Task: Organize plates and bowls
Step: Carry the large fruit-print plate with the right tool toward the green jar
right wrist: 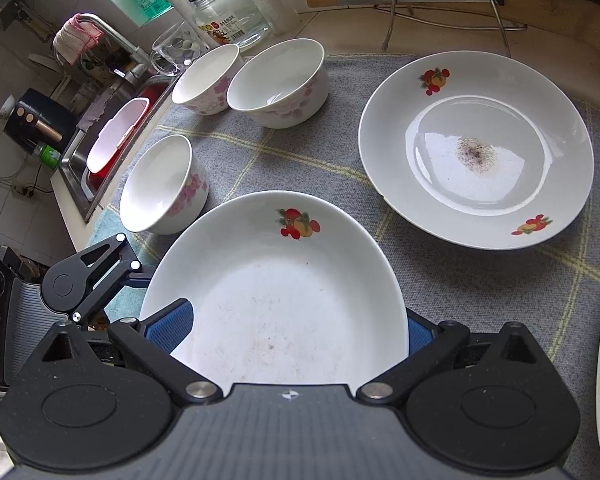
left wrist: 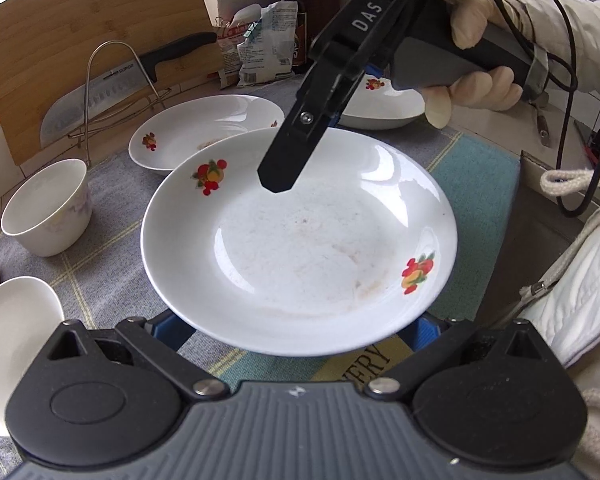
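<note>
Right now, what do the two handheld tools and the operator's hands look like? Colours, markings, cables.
Both tools are black with a ribbed grey body and blue finger pads, linkage arms pinned with silver rivets. The right tool carries white "DAS" lettering, a grey handle and a black cable trailing back. The right hand wears a cream glove and a pale sleeve. The left hand isn't in view.

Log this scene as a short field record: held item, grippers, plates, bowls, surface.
held item: plate, off the cloth, gripped at both edges
left gripper: on near rim
right gripper: on opposite rim
other plates: stained plate; a third, far plate
bowls: three, upright, in a cluster
surface: grey checked cloth
</note>
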A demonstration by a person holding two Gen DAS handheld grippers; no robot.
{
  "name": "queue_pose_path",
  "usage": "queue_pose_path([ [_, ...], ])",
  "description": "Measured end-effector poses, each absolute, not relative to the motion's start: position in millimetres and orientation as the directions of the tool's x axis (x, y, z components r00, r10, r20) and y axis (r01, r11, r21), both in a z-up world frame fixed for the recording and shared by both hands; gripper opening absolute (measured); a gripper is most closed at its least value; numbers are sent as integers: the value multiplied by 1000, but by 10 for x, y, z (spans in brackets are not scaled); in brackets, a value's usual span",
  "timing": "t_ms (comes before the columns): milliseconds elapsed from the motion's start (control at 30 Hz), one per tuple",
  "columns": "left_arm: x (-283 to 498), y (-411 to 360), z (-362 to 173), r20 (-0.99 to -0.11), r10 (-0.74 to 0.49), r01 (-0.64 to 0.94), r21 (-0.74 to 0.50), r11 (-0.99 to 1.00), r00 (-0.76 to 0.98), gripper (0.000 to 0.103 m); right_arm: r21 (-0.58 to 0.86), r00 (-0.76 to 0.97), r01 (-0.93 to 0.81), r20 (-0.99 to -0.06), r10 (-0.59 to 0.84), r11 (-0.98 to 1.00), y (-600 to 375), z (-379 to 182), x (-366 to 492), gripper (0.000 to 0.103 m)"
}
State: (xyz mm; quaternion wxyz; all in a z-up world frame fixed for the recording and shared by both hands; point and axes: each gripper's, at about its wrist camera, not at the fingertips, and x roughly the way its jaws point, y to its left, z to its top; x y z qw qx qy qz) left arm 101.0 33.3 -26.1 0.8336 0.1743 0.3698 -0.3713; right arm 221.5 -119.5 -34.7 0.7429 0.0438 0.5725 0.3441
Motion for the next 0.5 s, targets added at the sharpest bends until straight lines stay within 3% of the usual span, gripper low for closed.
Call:
queue_pose_path([
  [500, 1233, -294, -121, -743, -517, 785, 18, 619, 425, 102, 439, 187, -426, -812, 552, 791, -1895, -183, 2232, 103],
])
